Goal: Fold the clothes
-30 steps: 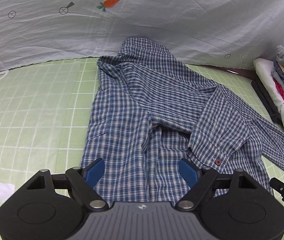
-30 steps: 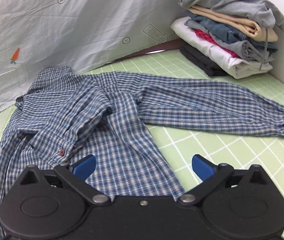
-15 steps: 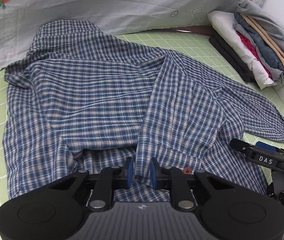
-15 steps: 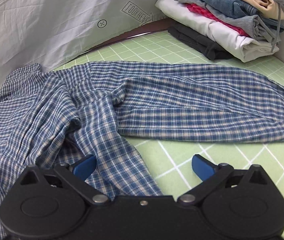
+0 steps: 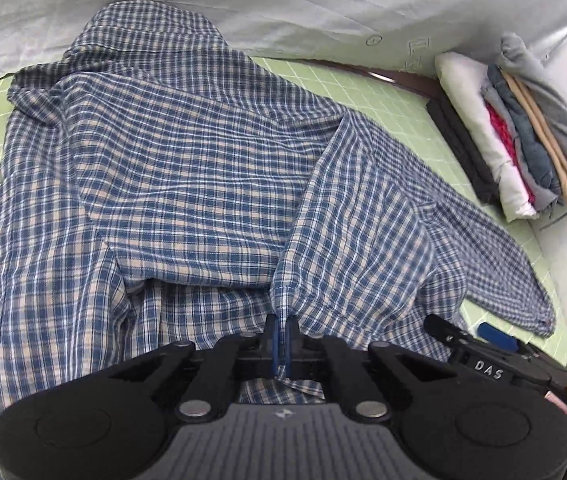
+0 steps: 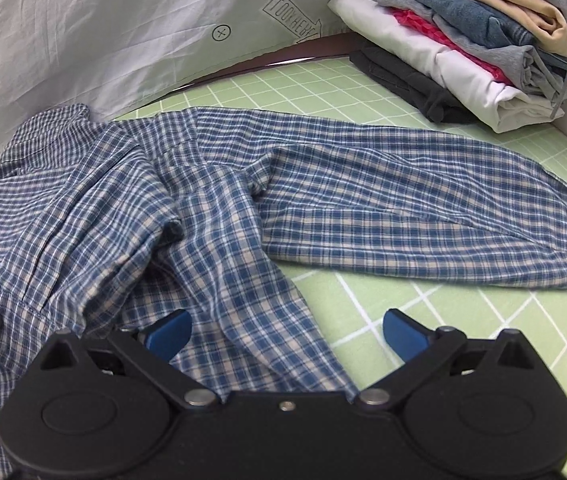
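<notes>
Nearest in the left wrist view, the left tool (image 5: 281,338) is clenched on a fold of the shirt (image 5: 187,184): its blue pads (image 5: 270,340) stand almost together with a ridge of checked cloth pinched between them, at the cuff end of a sleeve that lies folded across the shirt's body. From that pinch the sleeve (image 5: 347,216) runs up and away toward the shoulder. At the lower right of this view the tip of the right tool (image 5: 495,336) shows, just beside the shirt's hem.

In the right wrist view the right tool (image 6: 285,332) is released, its blue pads (image 6: 169,332) spread wide apart. The left pad sits over the shirt's lower edge, the right pad over bare mat; cloth lies between them, but neither pad presses on it.

The shirt, blue and cream checked, lies spread on the green gridded mat (image 6: 463,340) that covers the desk, collar (image 5: 143,28) at the far side. Its other sleeve (image 6: 423,216) stretches flat to the right across the mat.

Beyond the shirt, a pile of folded clothes (image 6: 467,40) sits in the far right corner, apart from the sleeve. A pale printed sheet (image 6: 103,32) hangs behind the mat, the collar resting against its foot.
</notes>
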{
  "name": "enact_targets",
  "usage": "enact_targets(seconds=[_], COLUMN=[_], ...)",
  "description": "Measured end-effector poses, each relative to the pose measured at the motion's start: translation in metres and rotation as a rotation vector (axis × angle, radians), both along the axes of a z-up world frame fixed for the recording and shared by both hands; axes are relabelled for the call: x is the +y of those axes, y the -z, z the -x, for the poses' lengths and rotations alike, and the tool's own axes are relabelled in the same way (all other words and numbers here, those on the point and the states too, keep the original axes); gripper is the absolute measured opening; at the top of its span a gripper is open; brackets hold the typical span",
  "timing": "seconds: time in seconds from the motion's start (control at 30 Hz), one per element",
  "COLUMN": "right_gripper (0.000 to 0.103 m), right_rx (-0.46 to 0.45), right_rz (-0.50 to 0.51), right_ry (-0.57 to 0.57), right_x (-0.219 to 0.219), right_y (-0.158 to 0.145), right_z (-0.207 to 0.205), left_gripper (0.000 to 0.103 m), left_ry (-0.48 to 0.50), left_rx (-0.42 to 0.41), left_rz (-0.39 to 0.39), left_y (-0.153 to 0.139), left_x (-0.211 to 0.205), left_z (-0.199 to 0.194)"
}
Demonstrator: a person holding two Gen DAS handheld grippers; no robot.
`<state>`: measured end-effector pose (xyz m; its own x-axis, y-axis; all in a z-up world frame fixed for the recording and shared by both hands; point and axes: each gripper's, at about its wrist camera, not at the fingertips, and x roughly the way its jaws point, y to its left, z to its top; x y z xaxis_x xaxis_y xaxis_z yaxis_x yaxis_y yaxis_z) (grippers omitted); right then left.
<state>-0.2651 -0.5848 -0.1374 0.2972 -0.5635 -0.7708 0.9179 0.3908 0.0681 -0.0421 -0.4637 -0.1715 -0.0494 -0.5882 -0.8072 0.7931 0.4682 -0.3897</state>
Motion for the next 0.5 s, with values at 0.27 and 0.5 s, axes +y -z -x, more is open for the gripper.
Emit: enact_targets(seconds=[0.27,0.5], right_gripper=[0.103,0.103], right_rx=[-0.022,-0.014], right_rz=[0.067,0.061], right_ry=[-0.164,-0.296], right_x=[0.050,0.111], right_y=[-0.033,-0.040], right_z=[-0.006,0.001], left_gripper=[0.002,0.002], left_ry=[-0.159,-0.259], left_rx=[0.109,0.117], left_rz=[0.149,0.188], left_y=[-0.037,-0.057], left_x=[0.084,0.157], left_z=[0.028,0.058])
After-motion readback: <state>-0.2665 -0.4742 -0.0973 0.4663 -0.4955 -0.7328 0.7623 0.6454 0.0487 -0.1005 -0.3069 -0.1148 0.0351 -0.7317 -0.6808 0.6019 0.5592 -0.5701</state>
